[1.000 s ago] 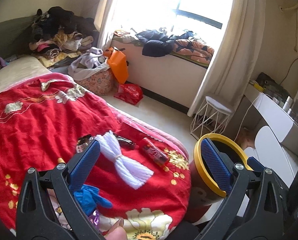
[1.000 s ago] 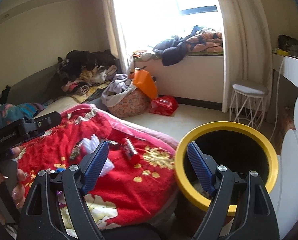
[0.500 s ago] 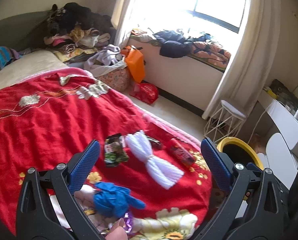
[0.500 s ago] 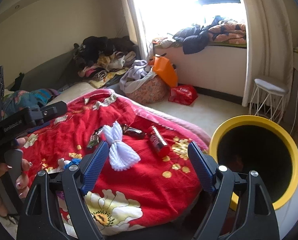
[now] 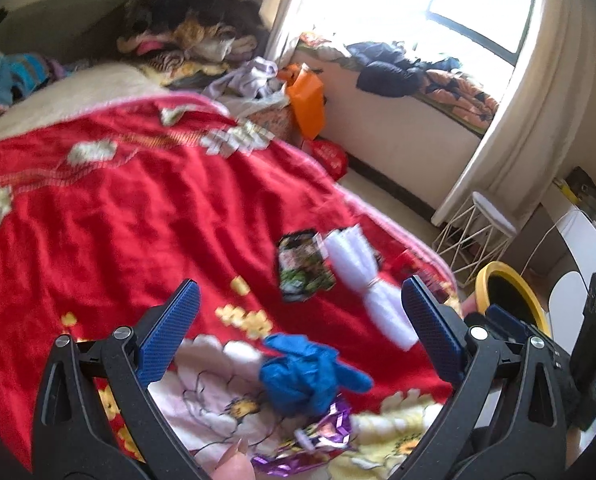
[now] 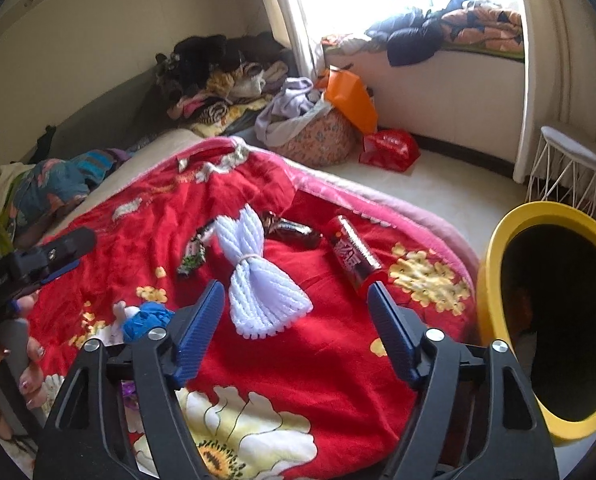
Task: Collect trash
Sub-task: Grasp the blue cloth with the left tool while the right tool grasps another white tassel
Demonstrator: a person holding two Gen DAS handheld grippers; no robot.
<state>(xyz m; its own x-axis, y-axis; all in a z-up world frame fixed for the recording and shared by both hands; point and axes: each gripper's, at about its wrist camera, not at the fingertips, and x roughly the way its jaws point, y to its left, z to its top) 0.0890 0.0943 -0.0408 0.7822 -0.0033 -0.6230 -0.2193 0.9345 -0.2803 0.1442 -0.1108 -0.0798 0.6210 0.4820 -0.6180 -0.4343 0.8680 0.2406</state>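
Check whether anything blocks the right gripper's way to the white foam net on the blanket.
Nothing visible does. The white foam net lies open on the red blanket just ahead of the right gripper, whose closing fingers are empty. The red can lies off to the side.

Both views downward over bed

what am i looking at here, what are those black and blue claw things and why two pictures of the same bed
The claws are two hand-held grippers, one in each of a person's hands; no robot arm. Each carries a wide-angle camera looking along its fingers, hence two views.

The left gripper is open and empty. The right gripper is empty too, its jaws closing. The left hand shows at the edge of the right view.

On the red blanket lie trash: a white foam net, a red can, a dark wrapper, a snack packet, a blue glove and purple foil. A yellow bin stands beside the bed.
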